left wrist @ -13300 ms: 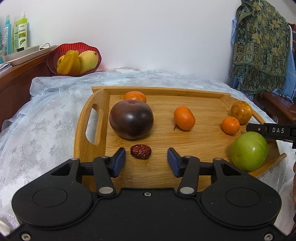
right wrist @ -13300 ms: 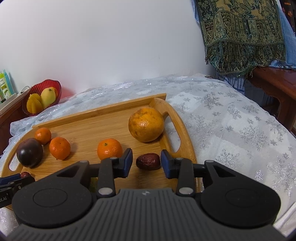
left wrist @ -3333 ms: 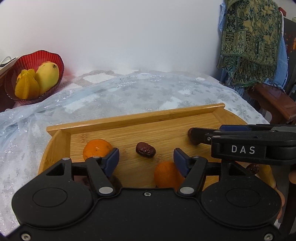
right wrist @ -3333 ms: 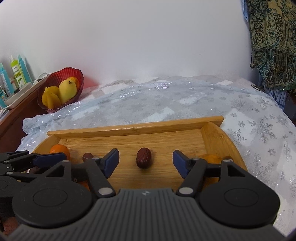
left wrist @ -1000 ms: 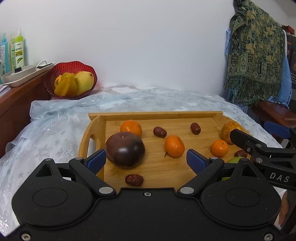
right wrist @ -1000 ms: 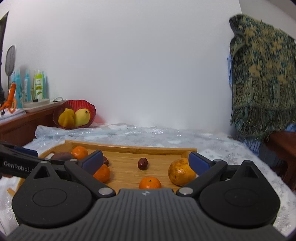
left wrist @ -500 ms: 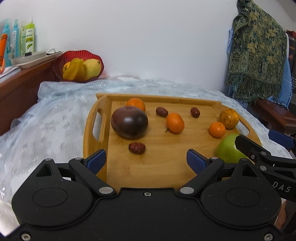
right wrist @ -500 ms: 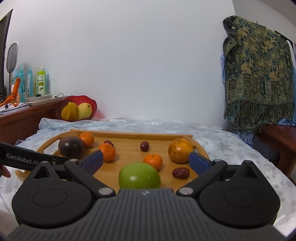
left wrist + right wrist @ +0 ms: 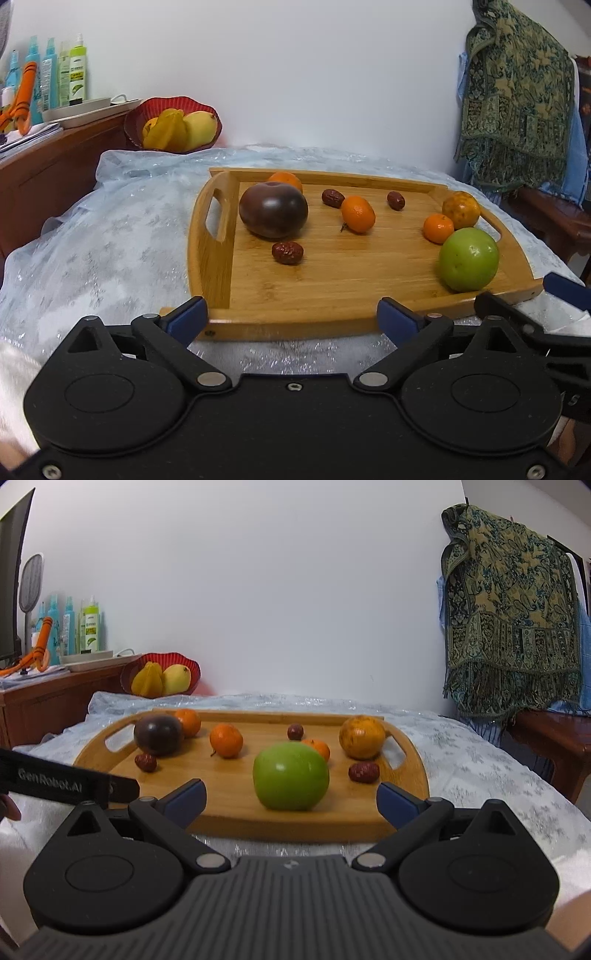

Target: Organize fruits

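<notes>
- My left gripper (image 9: 291, 319) has its jaws spread wide and opening further; nothing sits between them but the tray's near edge and the cloth (image 9: 110, 236) below; the pads touch no fruit.
- My right gripper (image 9: 291, 799) has its jaws just as wide, released; the apple (image 9: 290, 776) shows in the gap between the blue pads (image 9: 397, 799) but lies beyond them, untouched.
- I see the tray (image 9: 332, 280) lying flat on the cloth, all the fruit on it, nothing held.
- In the left view, the plum (image 9: 273, 210) sits by the handle, a tangerine (image 9: 286, 181) just behind it, touching or nearly so; a date (image 9: 287, 253) lies just in front of the plum.
- A second tangerine (image 9: 358, 214) lies mid-tray, a date (image 9: 332, 198) just beside it on the left and another date (image 9: 396, 200) to its right, apart.
- At the right end a small tangerine (image 9: 438, 228) sits against the orange (image 9: 461, 210); the apple rests near the front corner, close to the small tangerine.
- In the right view a fourth date (image 9: 364, 772) lies in front of the orange, near the right handle.
- The tip of the right gripper shows at the right edge of the left view, beside the tray's corner; whether it touches, I cannot tell.
- A red bowl (image 9: 173, 125) with yellow fruit stands beyond the cloth, well apart from the tray.
</notes>
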The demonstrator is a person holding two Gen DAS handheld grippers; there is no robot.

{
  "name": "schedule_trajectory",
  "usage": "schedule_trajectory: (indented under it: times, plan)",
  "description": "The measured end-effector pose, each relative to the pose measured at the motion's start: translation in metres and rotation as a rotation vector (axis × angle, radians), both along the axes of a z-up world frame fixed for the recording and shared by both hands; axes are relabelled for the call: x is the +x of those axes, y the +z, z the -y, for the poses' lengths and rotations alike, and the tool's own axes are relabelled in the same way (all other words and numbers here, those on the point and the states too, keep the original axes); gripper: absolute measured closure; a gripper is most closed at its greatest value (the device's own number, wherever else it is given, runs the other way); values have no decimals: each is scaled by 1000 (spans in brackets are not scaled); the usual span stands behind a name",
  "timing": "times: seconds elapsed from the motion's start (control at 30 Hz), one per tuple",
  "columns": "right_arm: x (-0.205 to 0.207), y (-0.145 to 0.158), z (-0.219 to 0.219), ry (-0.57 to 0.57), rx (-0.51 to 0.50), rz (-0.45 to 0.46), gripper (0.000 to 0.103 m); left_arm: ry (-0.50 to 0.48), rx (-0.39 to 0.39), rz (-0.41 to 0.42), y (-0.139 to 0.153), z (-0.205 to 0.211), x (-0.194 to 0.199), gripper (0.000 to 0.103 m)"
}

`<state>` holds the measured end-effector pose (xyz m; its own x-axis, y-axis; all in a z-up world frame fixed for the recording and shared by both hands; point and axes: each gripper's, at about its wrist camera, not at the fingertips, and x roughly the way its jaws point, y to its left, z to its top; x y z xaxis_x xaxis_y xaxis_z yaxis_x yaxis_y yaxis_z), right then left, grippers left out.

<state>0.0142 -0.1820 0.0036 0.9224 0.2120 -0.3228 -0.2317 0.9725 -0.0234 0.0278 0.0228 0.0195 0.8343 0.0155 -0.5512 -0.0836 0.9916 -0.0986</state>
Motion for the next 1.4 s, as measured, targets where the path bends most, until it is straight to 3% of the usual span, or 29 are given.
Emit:
schedule_trajectory:
  times: [0.57, 0.83, 0.97, 1.4]
  plan:
    - [3, -21, -1, -18, -50, -83, 0, 16, -19, -105, -24, 2, -6, 4]
    - [10, -31, -5, -22, -75, -129, 0, 35, 32, -112, -30, 1, -1, 1]
    - [15, -36, -1, -28, -33, -161, 0, 35, 43, -116, -32, 1, 0, 1]
    - [18, -39, -3, -25, -37, -156, 0, 39, 57, -125, -34, 2, 3, 0]
